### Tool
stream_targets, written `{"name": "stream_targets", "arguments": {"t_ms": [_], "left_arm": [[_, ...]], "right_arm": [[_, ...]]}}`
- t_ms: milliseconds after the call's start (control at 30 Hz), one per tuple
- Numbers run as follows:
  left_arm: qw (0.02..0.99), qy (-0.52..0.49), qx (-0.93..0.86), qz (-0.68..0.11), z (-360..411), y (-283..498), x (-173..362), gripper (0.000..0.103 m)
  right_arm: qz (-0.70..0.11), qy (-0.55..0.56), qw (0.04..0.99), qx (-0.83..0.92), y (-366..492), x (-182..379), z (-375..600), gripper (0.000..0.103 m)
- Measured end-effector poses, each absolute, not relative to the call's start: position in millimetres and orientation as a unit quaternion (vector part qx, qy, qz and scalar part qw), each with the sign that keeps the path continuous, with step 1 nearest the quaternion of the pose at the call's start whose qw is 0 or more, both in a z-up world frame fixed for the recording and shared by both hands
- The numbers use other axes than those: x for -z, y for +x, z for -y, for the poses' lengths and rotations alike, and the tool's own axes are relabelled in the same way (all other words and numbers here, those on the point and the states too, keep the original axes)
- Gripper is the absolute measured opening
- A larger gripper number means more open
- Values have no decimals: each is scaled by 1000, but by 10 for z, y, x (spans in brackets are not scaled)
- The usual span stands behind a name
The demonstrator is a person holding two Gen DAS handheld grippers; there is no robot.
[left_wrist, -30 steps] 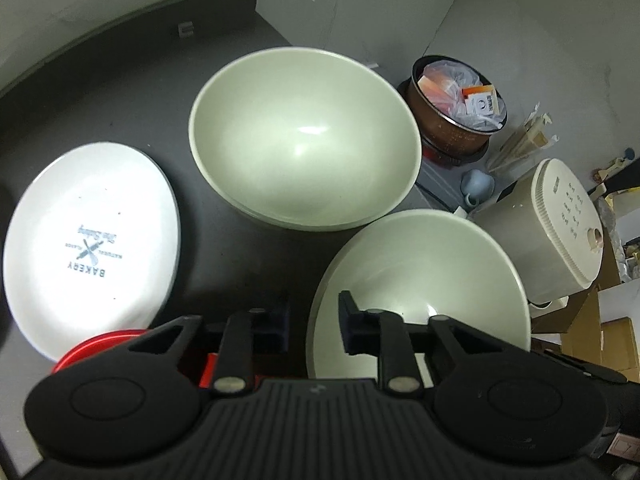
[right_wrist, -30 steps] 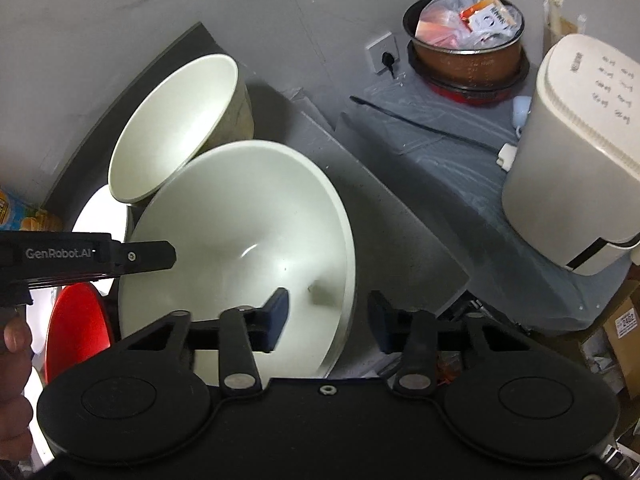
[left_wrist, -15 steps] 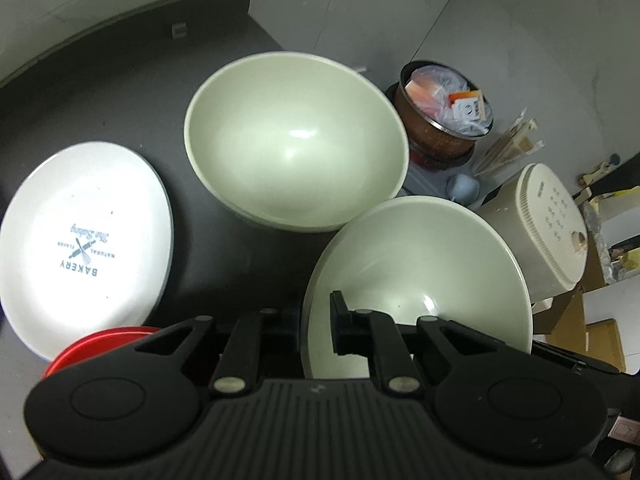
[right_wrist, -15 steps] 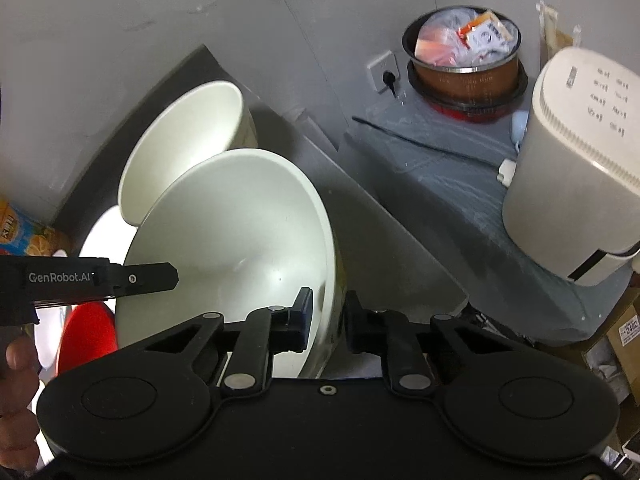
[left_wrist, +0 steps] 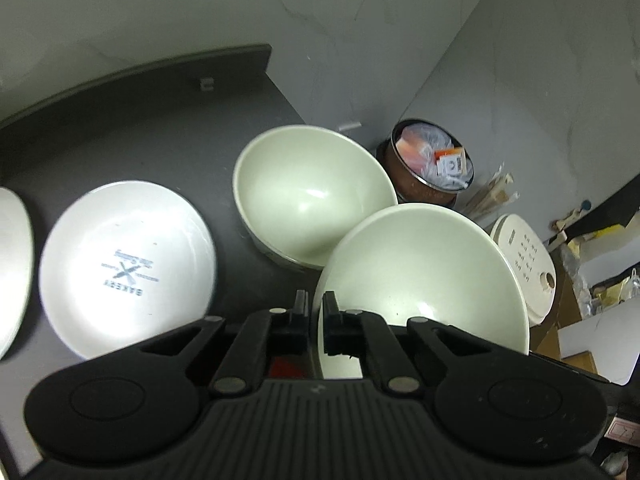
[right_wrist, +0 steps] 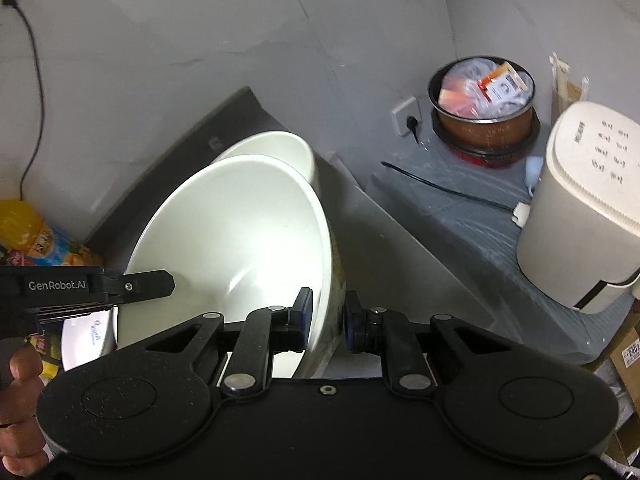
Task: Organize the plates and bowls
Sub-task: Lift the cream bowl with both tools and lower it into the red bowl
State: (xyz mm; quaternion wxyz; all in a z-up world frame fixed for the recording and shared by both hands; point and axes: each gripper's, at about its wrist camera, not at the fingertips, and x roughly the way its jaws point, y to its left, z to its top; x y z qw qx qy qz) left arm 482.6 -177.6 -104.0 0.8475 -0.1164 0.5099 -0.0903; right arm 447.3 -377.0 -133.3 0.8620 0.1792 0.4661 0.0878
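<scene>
At the far left of my left-wrist view, the edge of another glossy white plate (left_wrist: 14, 276) pokes into sight, and just beside it the round white ceramic plate printed with a bakery logo (left_wrist: 126, 268) lies flat on the dark grey countertop (left_wrist: 132, 120). These plates lie side by side, not stacked, so I judge that part of the tidying not yet done. A sliver of something red (left_wrist: 282, 366) shows under my left claw; I cannot tell what it is.

Further right, the pale green deep bowl that rests on the counter (left_wrist: 312, 200) sits upright near the counter's back corner. My left claw (left_wrist: 315, 312) is clamped on the near-left rim of the second pale green deep bowl, the one I carry (left_wrist: 424, 276), with one finger inside the wall and one outside. My right claw (right_wrist: 326, 316) pinches the opposite rim the same way. The carried bowl tilts, and its far edge overlaps the resting bowl in both views; whether they touch I cannot tell.

So nesting appears to be under way but unfinished: I judge the bowl must be levelled and lowered into its twin, then both grips released, and the plates dealt with afterwards.
</scene>
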Motion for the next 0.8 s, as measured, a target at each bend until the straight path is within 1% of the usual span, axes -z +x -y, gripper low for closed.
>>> {"name": "stream_targets", "arguments": {"t_ms": [333, 567, 800], "left_arm": [[858, -130, 80, -491, 1456, 4505, 825, 4], [859, -136, 66, -489, 1217, 4271, 777, 4], [854, -149, 50, -497, 933, 4084, 836, 5]], "right_arm": [[-450, 171, 870, -104, 4305, 1135, 3518, 17], [-449, 163, 871, -117, 4167, 1058, 3319, 17], [-457, 151, 866, -135, 4075, 1033, 3117, 17]]}}
